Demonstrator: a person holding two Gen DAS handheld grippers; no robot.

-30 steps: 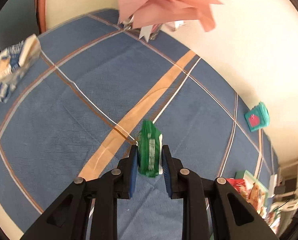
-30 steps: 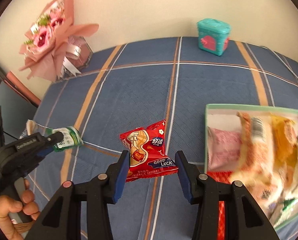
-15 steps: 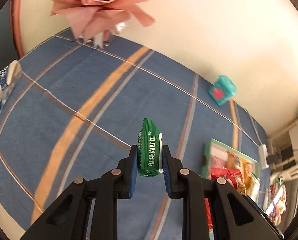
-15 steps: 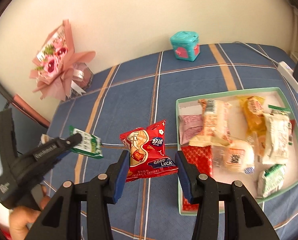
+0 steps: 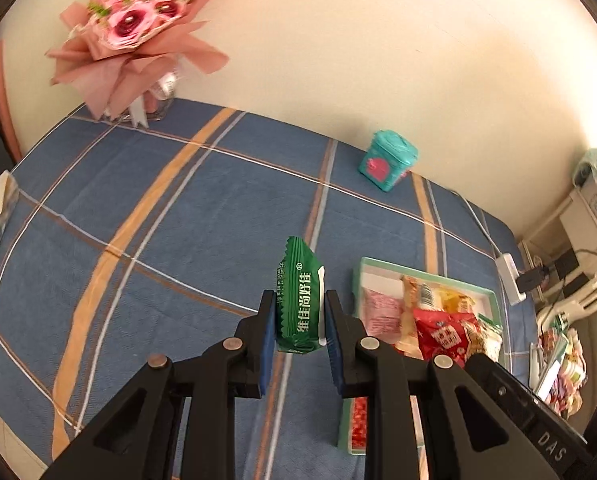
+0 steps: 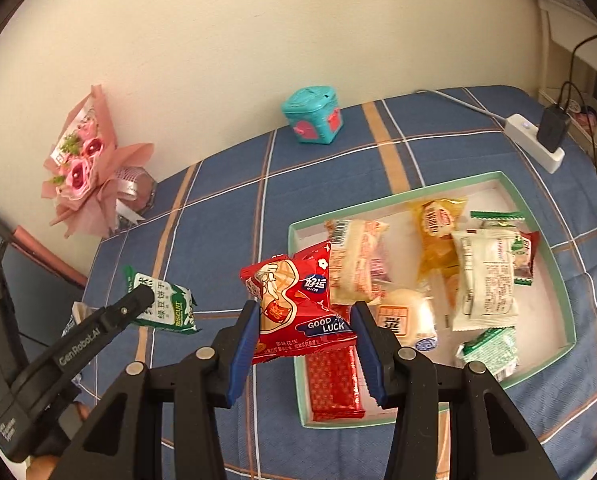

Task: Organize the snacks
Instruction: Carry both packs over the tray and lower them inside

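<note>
The right gripper (image 6: 304, 318) holds a red peanut packet (image 6: 294, 300) between its jaws, pinched by the lower half so the printed face looks up at the camera. The packet hangs in the air above the near left corner of a shallow green-rimmed tray (image 6: 554, 256), over a flat red bar (image 6: 332, 380) that lies in that corner.

The left gripper (image 5: 300, 322) has its jaws closed narrow on a green biscuit packet (image 5: 300, 300), held on edge with its crimped end pointing away. It hovers above the blue plaid cloth (image 5: 178, 220) that covers the surface, just left of the tray, not yet over it.

The tray already carries a crowd of wrapped snacks: a pale wrapper (image 6: 358, 264), a yellow one (image 6: 438, 236), a white one (image 6: 484, 280) and a small green one (image 6: 492, 350). Bare tray floor shows mostly along the far edge and the far right.

The step in hand looks like dropping both packets into the tray. To do it well, the right gripper would best carry the red packet a little farther inward before the jaws open, so it lands flat and clear of the rim. The left gripper needs to cross the rim first, and the two should release in turn to avoid knocking together.

Farther off, a teal box (image 6: 312, 116) and a pink bouquet (image 6: 90, 168) stand near the wall.
</note>
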